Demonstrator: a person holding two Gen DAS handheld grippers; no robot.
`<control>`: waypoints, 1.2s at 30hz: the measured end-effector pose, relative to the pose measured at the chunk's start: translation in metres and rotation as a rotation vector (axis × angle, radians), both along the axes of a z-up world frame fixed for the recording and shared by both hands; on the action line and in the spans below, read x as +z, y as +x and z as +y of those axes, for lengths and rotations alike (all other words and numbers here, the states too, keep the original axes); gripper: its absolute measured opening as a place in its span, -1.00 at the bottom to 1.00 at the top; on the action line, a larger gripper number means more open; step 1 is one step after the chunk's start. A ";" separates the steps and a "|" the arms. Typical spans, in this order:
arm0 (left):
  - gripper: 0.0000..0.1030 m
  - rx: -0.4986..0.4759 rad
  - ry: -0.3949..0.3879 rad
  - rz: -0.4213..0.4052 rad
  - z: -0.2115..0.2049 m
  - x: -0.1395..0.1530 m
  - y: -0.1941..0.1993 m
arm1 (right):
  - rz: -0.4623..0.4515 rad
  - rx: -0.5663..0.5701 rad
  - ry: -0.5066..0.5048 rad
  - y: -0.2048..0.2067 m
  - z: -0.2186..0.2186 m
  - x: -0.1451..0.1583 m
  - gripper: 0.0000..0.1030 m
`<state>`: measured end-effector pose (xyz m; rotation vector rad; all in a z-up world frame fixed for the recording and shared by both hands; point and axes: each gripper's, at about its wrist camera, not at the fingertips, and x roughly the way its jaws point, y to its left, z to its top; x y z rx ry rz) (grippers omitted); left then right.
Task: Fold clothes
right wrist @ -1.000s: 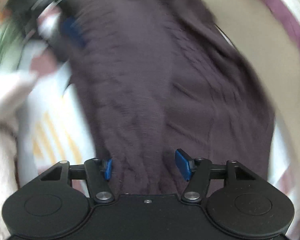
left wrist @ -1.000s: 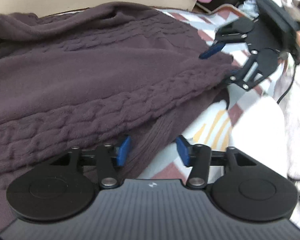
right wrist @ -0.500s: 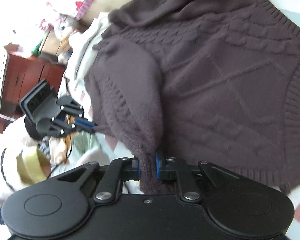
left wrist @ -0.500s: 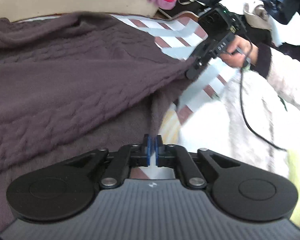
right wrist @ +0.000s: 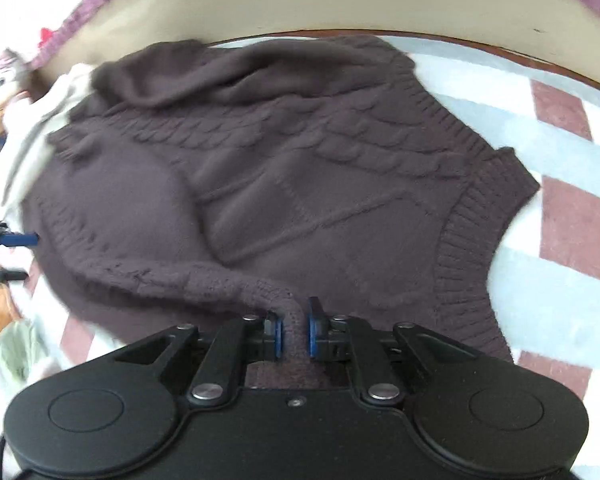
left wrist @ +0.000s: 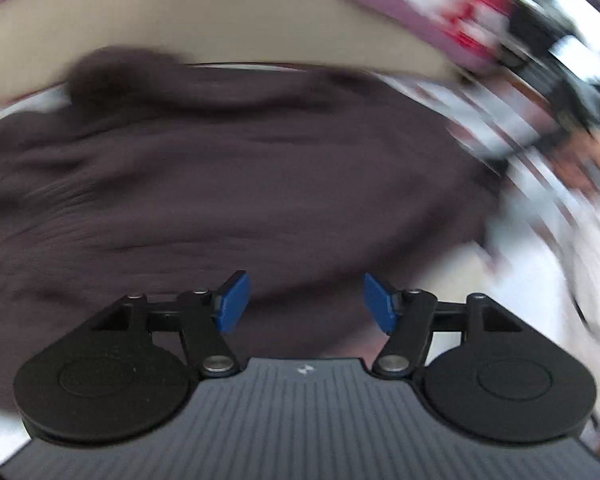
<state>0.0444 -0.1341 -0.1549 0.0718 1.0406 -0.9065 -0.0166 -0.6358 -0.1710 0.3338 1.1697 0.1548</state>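
A dark purple-brown cable-knit sweater (right wrist: pixel 300 184) lies spread on a striped bedcover. My right gripper (right wrist: pixel 294 334) is shut on a rolled fold of the sweater's edge, which runs from the pads up to the left. In the blurred left wrist view the sweater (left wrist: pixel 240 184) fills the middle, and my left gripper (left wrist: pixel 305 304) hovers over it open, with nothing between its blue pads. The left gripper's blue fingertip (right wrist: pixel 20 239) shows at the left edge of the right wrist view, beside the sweater.
The bedcover (right wrist: pixel 560 208) has pale blue, white and maroon stripes. A beige headboard or wall (right wrist: pixel 300 4) runs along the far side. Light clothes (right wrist: pixel 32 136) are piled at the sweater's left. A person's hand (left wrist: pixel 584 160) holding the other gripper blurs at the right.
My left gripper has gone from shut to open and swung over the sweater. The right gripper stays shut on the fold and has drawn it across the garment.
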 end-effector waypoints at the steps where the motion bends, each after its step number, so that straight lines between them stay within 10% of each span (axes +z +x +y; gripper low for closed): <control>1: 0.22 0.092 0.001 0.028 0.009 -0.002 0.013 | 0.040 -0.046 0.031 0.007 0.001 -0.003 -0.75; 8: 0.67 0.675 0.068 0.232 0.040 -0.026 0.072 | 0.075 -0.244 0.083 0.030 0.003 -0.002 -0.73; 14: 0.53 0.587 0.134 0.049 0.004 -0.034 0.066 | 0.104 -0.293 0.127 0.009 -0.004 -0.019 -0.71; 16: -0.85 0.508 0.211 -0.077 -0.013 -0.025 0.063 | 0.105 -0.287 0.150 0.004 -0.006 -0.022 -0.71; 30: -0.82 0.461 -0.085 -0.363 -0.074 0.099 0.111 | 0.050 -0.459 0.156 0.001 -0.029 -0.025 -0.75; 36: 0.01 0.522 0.025 -0.380 -0.119 0.058 0.144 | 0.062 -0.471 0.116 -0.009 -0.030 -0.027 -0.75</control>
